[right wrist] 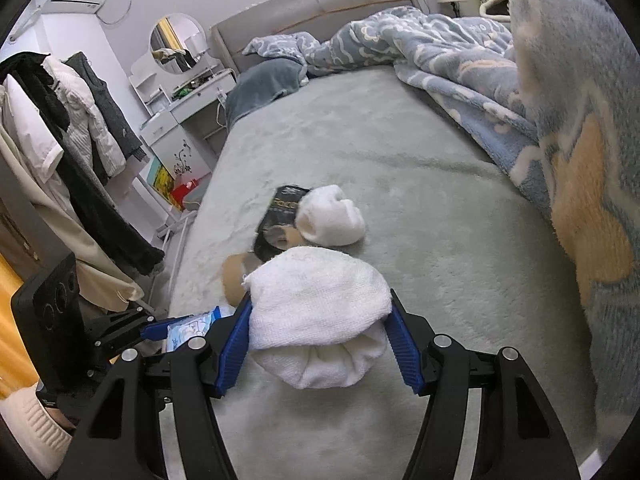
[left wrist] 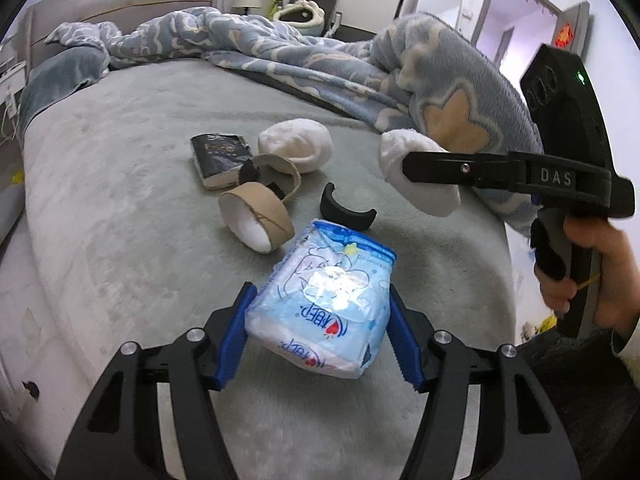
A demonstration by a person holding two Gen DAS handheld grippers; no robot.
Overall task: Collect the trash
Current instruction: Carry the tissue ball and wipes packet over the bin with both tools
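both claws are mid-pickup above the bed [left wrist: 120, 160]: left claw [left wrist: 320, 320] pinches a tissue pack [left wrist: 324, 304], right claw [right wrist: 320, 328] pinches a white cloth [right wrist: 320, 312]. next, probably carry both to a bin; none is in view.

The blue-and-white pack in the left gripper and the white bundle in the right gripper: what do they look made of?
The pack looks like thin glossy plastic film: a bright glare patch and printed graphics show. The white bundle looks like soft matte terry cloth, with a looped nap and rolled folds.
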